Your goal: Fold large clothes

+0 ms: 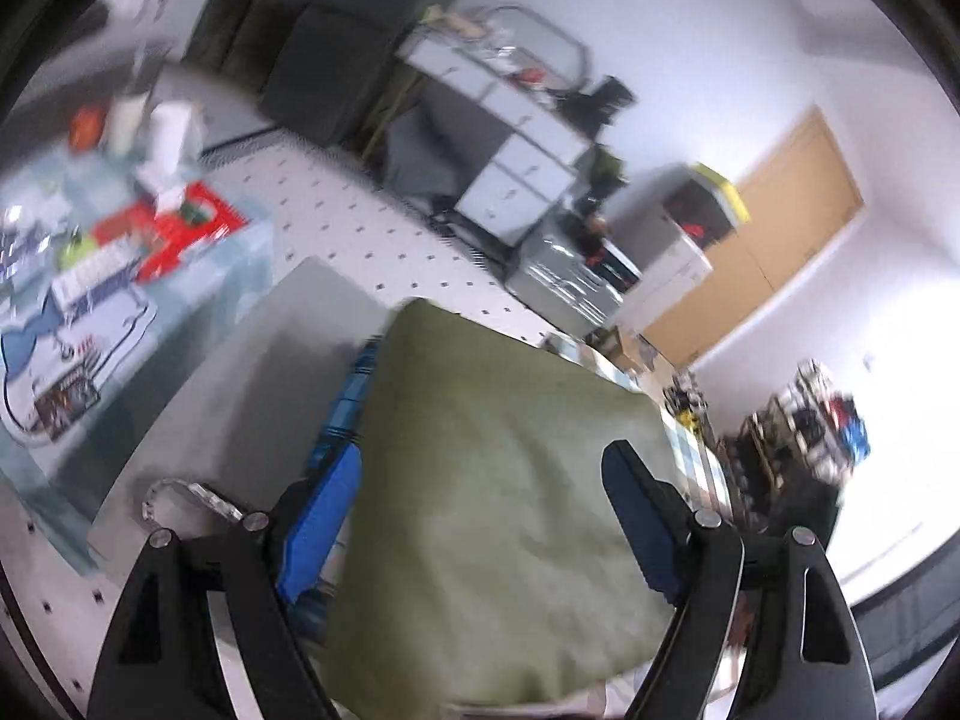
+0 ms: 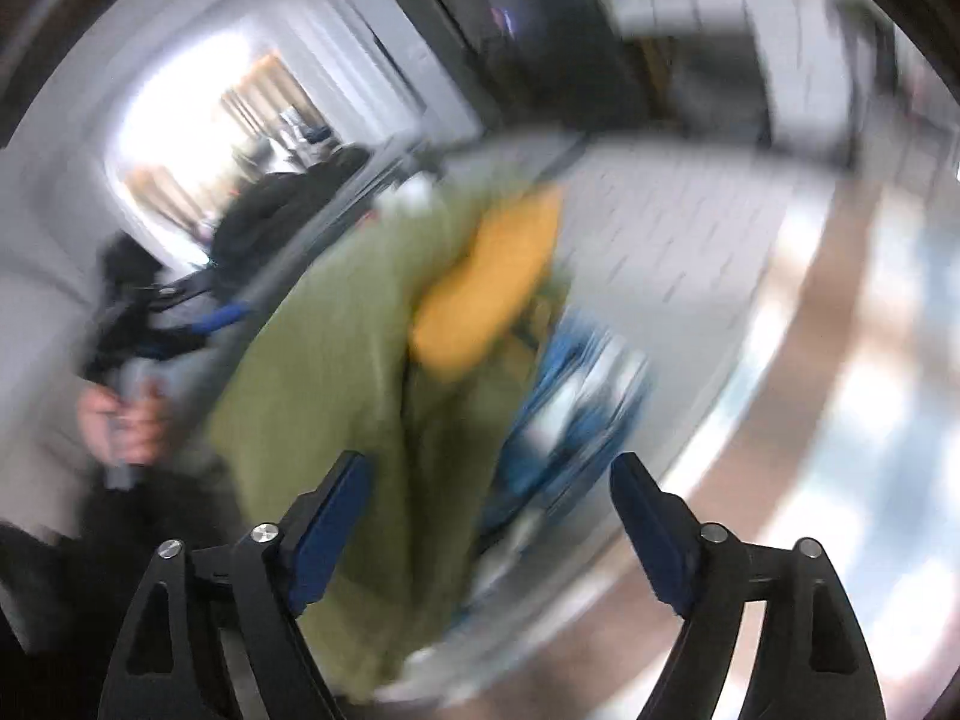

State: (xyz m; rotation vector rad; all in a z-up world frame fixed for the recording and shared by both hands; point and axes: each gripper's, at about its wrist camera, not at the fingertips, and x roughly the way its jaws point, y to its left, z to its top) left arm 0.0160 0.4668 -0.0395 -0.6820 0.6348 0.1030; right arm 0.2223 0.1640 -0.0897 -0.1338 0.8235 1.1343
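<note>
An olive green garment lies folded in a flat block on the table, filling the space between my left gripper's open fingers. A blue patterned cloth lies under its left edge. In the blurred right wrist view the green garment shows with a yellow patch on it and the blue cloth beside it. My right gripper is open above the garment. The other gripper, held in a hand, shows at the left.
A grey table top carries the clothes. A side table with red and white items stands at the left. White drawers, boxes and a wooden door lie beyond. The floor is white with dark dots.
</note>
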